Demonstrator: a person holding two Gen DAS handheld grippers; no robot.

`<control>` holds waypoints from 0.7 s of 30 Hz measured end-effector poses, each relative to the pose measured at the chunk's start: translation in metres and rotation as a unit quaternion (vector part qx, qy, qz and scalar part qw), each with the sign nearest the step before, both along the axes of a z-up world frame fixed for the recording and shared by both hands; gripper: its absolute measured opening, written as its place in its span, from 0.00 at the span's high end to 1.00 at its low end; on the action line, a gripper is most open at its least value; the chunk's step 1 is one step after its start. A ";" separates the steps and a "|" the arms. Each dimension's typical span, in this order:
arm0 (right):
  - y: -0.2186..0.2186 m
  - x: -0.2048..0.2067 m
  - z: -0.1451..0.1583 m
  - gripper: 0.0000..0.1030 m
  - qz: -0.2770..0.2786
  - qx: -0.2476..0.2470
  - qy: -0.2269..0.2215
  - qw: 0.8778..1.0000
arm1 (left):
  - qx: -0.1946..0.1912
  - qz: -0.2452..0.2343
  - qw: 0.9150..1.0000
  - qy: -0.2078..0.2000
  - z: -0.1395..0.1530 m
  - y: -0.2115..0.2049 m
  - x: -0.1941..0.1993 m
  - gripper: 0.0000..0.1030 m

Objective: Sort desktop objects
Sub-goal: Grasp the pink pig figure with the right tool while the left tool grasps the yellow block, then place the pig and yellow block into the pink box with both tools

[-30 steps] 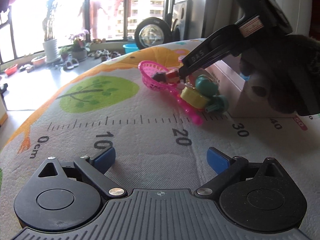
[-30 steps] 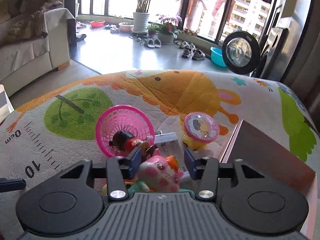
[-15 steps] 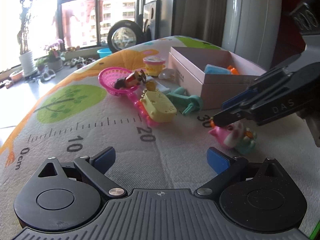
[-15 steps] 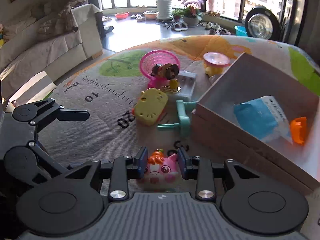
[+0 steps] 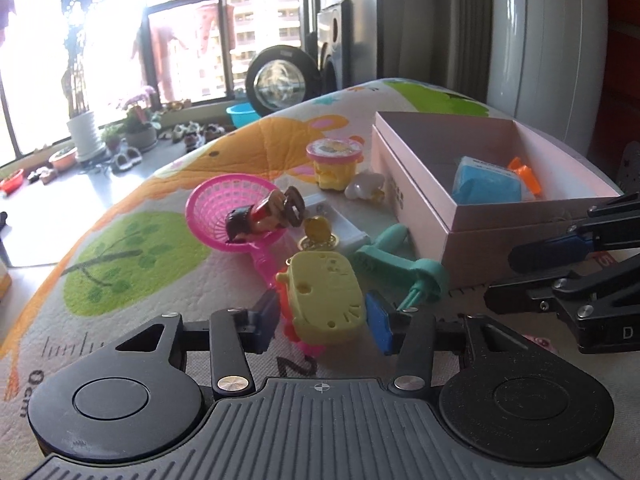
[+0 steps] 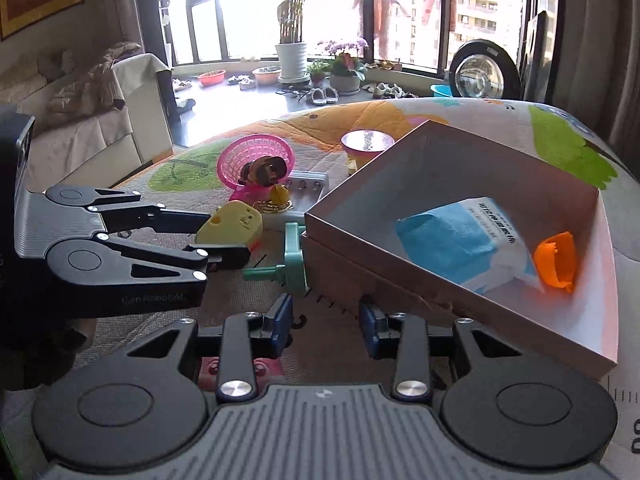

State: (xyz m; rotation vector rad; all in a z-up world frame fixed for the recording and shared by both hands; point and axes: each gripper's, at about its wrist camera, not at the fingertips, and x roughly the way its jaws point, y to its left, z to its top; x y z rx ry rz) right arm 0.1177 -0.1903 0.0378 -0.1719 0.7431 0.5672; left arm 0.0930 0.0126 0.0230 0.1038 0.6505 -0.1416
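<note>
**While left tongs close on yellow toy, right tongs sit empty**

As the left tongs (image 5: 322,316) close, both pads touch the one yellow toy (image 5: 324,300) on the mat (image 5: 140,288), in front of the box. Right tongs (image 6: 326,320) stand narrow with nothing between them.

Count: one pink box (image 5: 472,256) holding one blue packet (image 6: 452,240) and one orange piece (image 6: 556,260); one pink basket (image 5: 224,184) with one doll (image 5: 260,216); one green toy (image 5: 384,260); one lidded cup (image 5: 334,160).

One pink pig (image 6: 236,368) is mostly hidden under the right tongs. The orange piece is hard to identify.
</note>
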 end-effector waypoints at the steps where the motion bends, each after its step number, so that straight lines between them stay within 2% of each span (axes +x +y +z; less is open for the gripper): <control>1: 0.001 0.000 -0.001 0.65 0.003 0.002 0.001 1.000 | 0.008 -0.002 1.000 -0.005 0.001 0.002 -0.006 0.51; 3: 0.000 -0.001 -0.002 0.64 0.005 0.005 0.005 1.000 | 0.017 -0.011 1.000 -0.009 0.003 0.007 -0.020 0.57; 5: -0.002 -0.006 -0.001 0.60 0.009 0.010 0.009 1.000 | 0.000 -0.040 0.999 0.007 0.007 0.013 -0.040 0.57; 8: -0.005 -0.017 0.003 0.55 0.016 0.015 0.004 1.000 | -0.040 -0.106 0.993 0.040 0.009 0.020 -0.073 0.57; 10: -0.008 -0.022 0.004 0.53 0.018 0.016 0.000 1.000 | -0.036 -0.124 0.991 0.046 0.008 0.021 -0.090 0.55; 13: -0.009 -0.027 0.007 0.47 0.015 0.020 0.001 1.000 | 0.006 -0.095 0.995 0.037 0.003 0.024 -0.098 0.42; 17: -0.006 -0.040 0.011 0.41 0.018 0.017 -0.007 1.000 | 0.048 -0.008 0.998 0.029 0.000 0.040 -0.089 0.35; 19: -0.006 -0.048 0.013 0.37 0.020 0.013 -0.015 1.000 | 0.025 0.012 0.999 0.038 0.004 0.050 -0.085 0.32; 21: -0.004 -0.054 0.014 0.35 0.023 0.010 -0.019 0.999 | -0.022 -0.003 0.999 0.045 0.009 0.054 -0.085 0.19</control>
